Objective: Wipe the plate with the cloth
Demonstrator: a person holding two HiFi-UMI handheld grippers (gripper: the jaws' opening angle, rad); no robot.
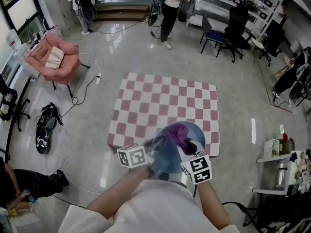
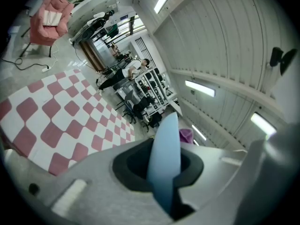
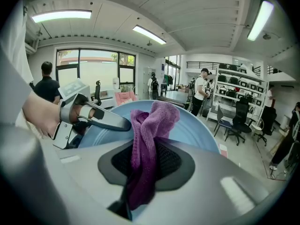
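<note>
Your left gripper [image 2: 165,172] is closed on the rim of the blue plate [image 2: 165,142]. The plate stands edge-on between the jaws and rises straight ahead of them, in the air above the checked mat [image 1: 165,101]. Your right gripper [image 3: 145,168] is clamped on a bunched fold of the purple cloth [image 3: 151,123]. The free end of the cloth pokes out past the jaw tips and lies against the face of the plate, just ahead of that gripper.

The plate looks stiff and smooth, so it is probably slick under the pads. You hold it only at one point on the rim, so any push on its face will tend to swing it about that pinch. Press lightly and stroke close to the held side, or toward it, rather than levering on the far edge. If it begins to turn, take a deeper bite on the rim before going on.

The cloth is soft and plush and squashes easily, so the jaws have sunk well into it and it seems secure. Let the loose tuft beyond the tips do the rubbing. Keep the hard jaw ends off the plate's surface.
</note>
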